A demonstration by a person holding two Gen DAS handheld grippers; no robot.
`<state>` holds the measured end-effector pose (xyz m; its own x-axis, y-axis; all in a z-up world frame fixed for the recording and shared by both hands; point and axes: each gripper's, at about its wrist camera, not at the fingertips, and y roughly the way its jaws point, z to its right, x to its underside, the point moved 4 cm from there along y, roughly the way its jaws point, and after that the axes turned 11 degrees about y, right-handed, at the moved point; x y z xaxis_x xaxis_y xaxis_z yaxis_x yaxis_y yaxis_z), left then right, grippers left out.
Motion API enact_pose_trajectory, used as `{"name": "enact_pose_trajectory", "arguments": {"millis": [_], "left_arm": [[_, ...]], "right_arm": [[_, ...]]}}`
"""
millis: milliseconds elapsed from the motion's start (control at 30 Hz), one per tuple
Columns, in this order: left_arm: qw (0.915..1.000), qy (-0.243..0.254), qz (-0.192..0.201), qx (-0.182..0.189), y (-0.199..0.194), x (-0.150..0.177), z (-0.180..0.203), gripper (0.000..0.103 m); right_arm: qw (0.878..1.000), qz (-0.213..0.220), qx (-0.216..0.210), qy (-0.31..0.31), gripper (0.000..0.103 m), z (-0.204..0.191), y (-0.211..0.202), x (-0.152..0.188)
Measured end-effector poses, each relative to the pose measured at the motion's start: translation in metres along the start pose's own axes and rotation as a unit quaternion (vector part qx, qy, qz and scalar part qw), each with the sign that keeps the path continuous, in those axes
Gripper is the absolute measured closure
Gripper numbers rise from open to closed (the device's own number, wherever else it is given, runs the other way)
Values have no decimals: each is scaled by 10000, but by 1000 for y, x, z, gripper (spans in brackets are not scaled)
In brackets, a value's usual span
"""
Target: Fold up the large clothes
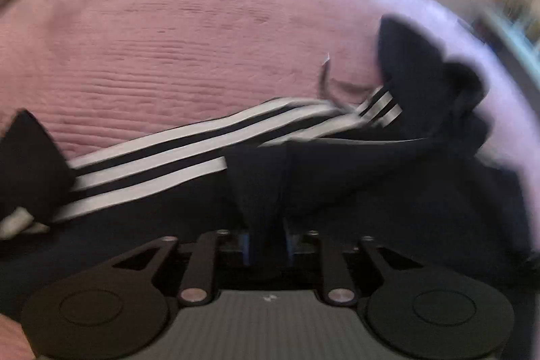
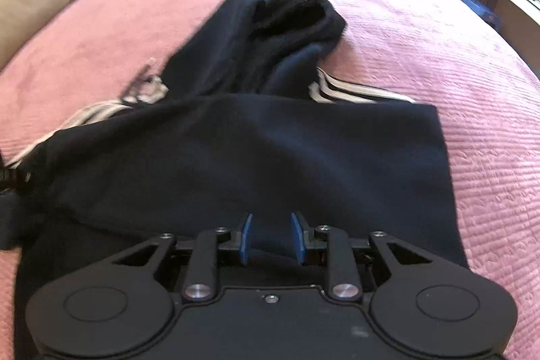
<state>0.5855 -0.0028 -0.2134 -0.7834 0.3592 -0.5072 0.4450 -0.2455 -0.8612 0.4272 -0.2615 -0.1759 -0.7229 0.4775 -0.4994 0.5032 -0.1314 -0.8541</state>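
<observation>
Left claw (image 1: 266,245) is pinching a thick fold of the dark hoodie (image 1: 337,191); the cloth sits tight between its 2 blue pads. Right claw (image 2: 271,238) is let go, with its 2 blue pads (image 2: 246,237) apart and the hoodie's body lying flat just under and ahead of them.

From the left claw, the sleeve with 3 white stripes (image 1: 152,164) runs long, from near left out to far right. So the left claw is the nearer one to that sleeve, and I think it will carry the next fold across.

From the right claw, the hoodie (image 2: 270,157) stretches straight ahead on the pink bed cover (image 2: 472,123). It is dark navy, soft and thick. Its right edge looks straight. Farther off, the hood (image 2: 287,32) is bunched up, with a white string (image 2: 148,80) beside it.
</observation>
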Motion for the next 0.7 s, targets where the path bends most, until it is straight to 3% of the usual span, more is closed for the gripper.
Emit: {"name": "enact_pose_trajectory", "arguments": {"millis": [167, 233, 333, 400, 467, 567, 700], "left_arm": [[9948, -107, 1011, -38, -51, -15, 1, 68], [9923, -14, 1199, 321, -60, -25, 11, 69], [9908, -2, 837, 1065, -30, -30, 30, 70], [9931, -34, 435, 1091, 3, -22, 40, 77], [9961, -33, 87, 877, 31, -11, 44, 78], [9963, -18, 224, 828, 37, -6, 43, 78], [9956, -121, 467, 799, 7, -7, 31, 76]], "right_arm": [[9987, 357, 346, 97, 72, 20, 5, -31], [9990, 262, 349, 132, 71, 22, 19, -39], [9985, -305, 270, 369, 72, 22, 46, -36], [9964, -653, 405, 366, 72, 21, 62, -28], [9968, -595, 505, 188, 72, 16, 64, -25], [9965, -631, 519, 184, 71, 15, 65, -27], [9972, -551, 365, 342, 71, 20, 52, -29]]}}
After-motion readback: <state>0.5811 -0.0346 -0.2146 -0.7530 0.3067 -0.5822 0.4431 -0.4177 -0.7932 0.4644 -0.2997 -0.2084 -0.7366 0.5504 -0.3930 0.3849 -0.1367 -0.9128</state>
